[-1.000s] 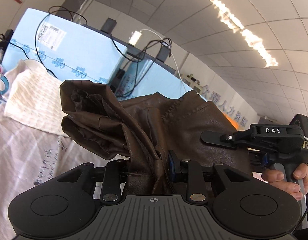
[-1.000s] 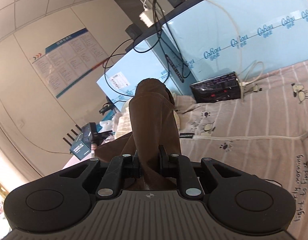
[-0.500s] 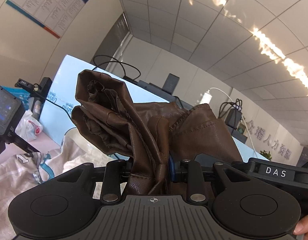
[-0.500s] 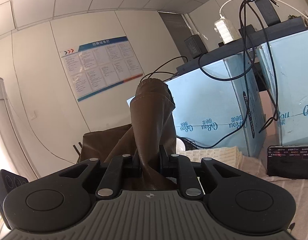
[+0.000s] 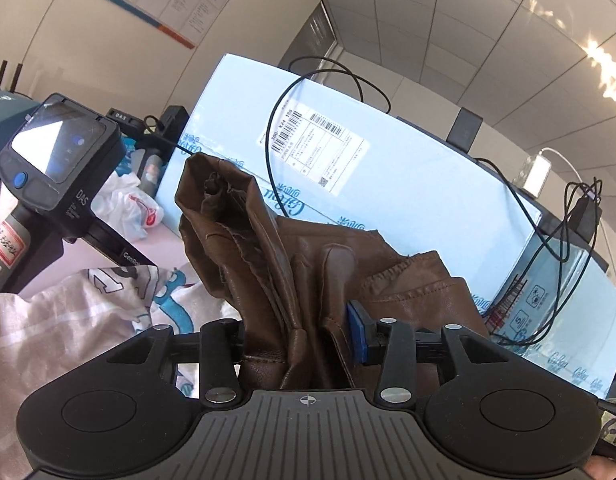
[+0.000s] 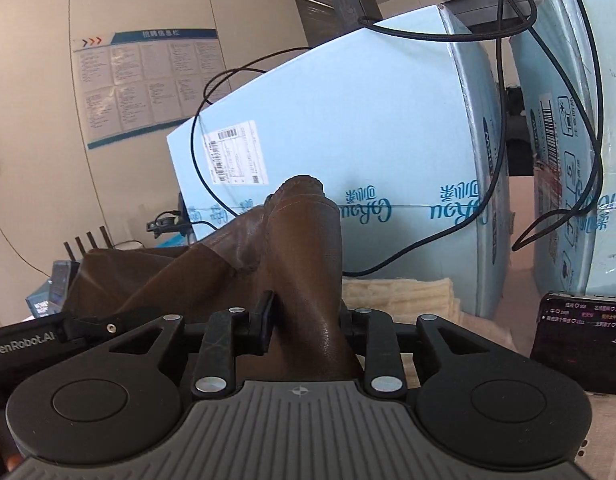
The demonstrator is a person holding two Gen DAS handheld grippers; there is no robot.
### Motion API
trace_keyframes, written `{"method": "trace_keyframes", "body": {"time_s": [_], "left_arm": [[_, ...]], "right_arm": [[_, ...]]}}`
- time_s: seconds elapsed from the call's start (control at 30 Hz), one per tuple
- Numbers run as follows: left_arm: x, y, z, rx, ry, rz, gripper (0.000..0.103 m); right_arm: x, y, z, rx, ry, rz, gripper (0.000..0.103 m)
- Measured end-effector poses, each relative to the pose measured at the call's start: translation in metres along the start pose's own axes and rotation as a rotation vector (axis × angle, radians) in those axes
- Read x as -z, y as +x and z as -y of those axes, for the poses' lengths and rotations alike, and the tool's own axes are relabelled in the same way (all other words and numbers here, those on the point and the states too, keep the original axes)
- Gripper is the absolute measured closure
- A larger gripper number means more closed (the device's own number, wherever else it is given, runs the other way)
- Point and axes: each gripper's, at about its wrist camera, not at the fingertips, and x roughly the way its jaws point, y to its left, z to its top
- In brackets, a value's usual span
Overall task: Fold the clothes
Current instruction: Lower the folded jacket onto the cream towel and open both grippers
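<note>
A brown leather-like garment point(image 5: 291, 264) is held up in the air between both grippers. My left gripper point(image 5: 303, 344) is shut on a bunched, crumpled edge of it that sticks up between the fingers. My right gripper point(image 6: 303, 328) is shut on another fold of the same garment point(image 6: 303, 248), which rises as a narrow column and stretches away to the left. Both views look level across the bed, with no hanging lower part in sight.
Large light-blue cartons point(image 5: 388, 184) with black cables stand behind the bed; they also show in the right wrist view point(image 6: 348, 152). A striped printed sheet point(image 5: 67, 320), a cream knitted cloth point(image 6: 412, 300), a black phone point(image 6: 580, 344) and a spare gripper handle point(image 5: 55, 176) lie around.
Both grippers have tilted down from looking at the ceiling and wall to looking level at the blue cartons, still holding the brown garment. The left view has swung left.
</note>
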Motion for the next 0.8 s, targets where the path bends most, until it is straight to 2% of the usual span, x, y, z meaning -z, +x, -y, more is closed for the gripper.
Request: {"method": "trace_keyframes", "body": {"time_s": [0.03,0.07,0.13,0.17,0.23,0.3,0.47,0.53,0.67,0.8], "left_arm": [[0.002,0.000,0.003,-0.049,0.038,0.003,0.038],[0.004,0.001,0.006,-0.103,0.077,0.006,0.031],[0.009,0.002,0.010,-0.195,0.139,0.001,0.010],[0.010,0.003,0.011,-0.222,0.157,-0.004,0.007],[0.012,0.005,0.010,-0.259,0.180,-0.017,0.004],[0.015,0.010,0.010,-0.293,0.202,-0.033,0.000],[0.026,0.023,0.007,-0.321,0.239,-0.062,0.000],[0.026,0.020,0.008,-0.321,0.241,-0.044,0.000],[0.025,0.012,0.012,-0.327,0.253,0.004,0.000],[0.028,-0.012,0.038,-0.438,0.372,0.163,0.000]], "right_arm": [[0.002,0.002,0.000,0.019,-0.019,-0.003,0.072],[0.004,0.004,0.000,0.042,-0.047,-0.005,0.066],[0.009,0.008,-0.003,0.086,-0.109,-0.008,0.057],[0.012,0.009,-0.004,0.109,-0.140,-0.012,0.051],[0.016,0.014,-0.004,0.166,-0.181,-0.025,0.048],[0.021,0.018,-0.002,0.206,-0.202,-0.042,0.036],[0.034,0.024,-0.003,0.258,-0.246,-0.034,0.025],[0.035,0.021,-0.006,0.273,-0.264,-0.027,0.024],[0.029,0.006,-0.015,0.295,-0.296,-0.038,0.008],[0.022,-0.023,-0.016,0.272,-0.258,-0.049,0.002]]}}
